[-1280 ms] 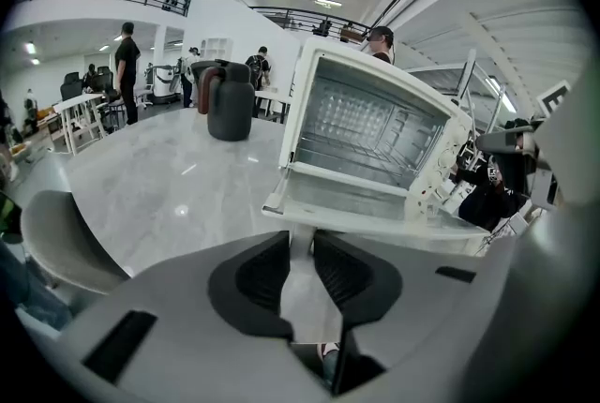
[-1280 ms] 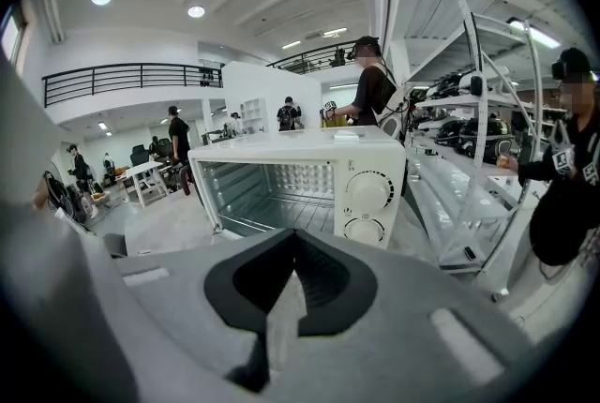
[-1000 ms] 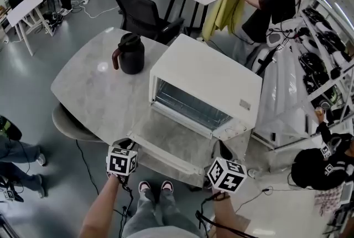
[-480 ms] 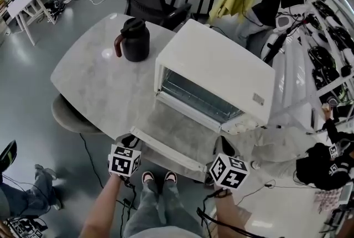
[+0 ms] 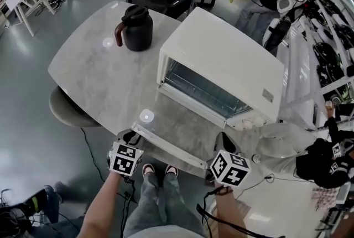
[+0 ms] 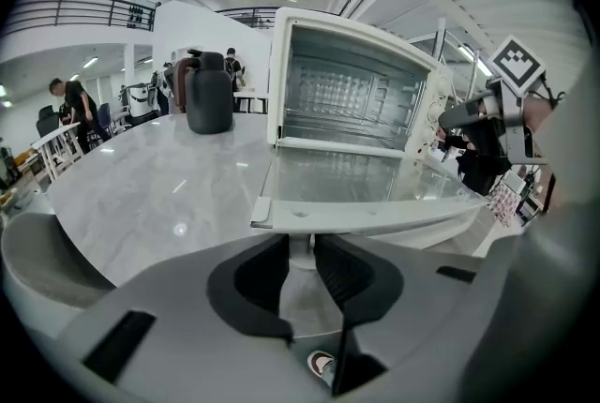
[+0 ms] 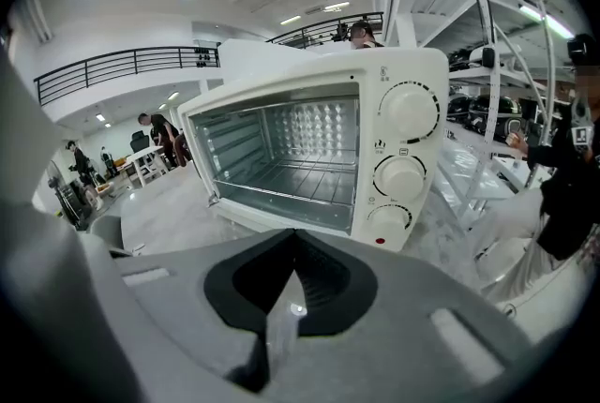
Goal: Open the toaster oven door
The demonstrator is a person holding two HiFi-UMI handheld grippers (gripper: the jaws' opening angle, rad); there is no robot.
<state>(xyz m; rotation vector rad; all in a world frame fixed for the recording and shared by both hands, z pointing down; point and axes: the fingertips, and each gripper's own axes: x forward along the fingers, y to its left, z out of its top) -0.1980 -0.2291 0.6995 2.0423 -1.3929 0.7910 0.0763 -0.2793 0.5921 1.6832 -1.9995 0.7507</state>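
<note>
While the door (image 5: 182, 136) lies open, left tongs (image 6: 300, 248) straddle its handle (image 6: 375, 224).

No word, brand or number can be read. The toaster oven (image 7: 319, 148) bears tiny symbols beside its knobs (image 7: 410, 111) — too small to make out — and a blurred grey label (image 5: 267, 95) on top. The left gripper (image 5: 131, 136) and right gripper (image 5: 223, 144) carry cubes with black-and-white square markers, not writing.
</note>
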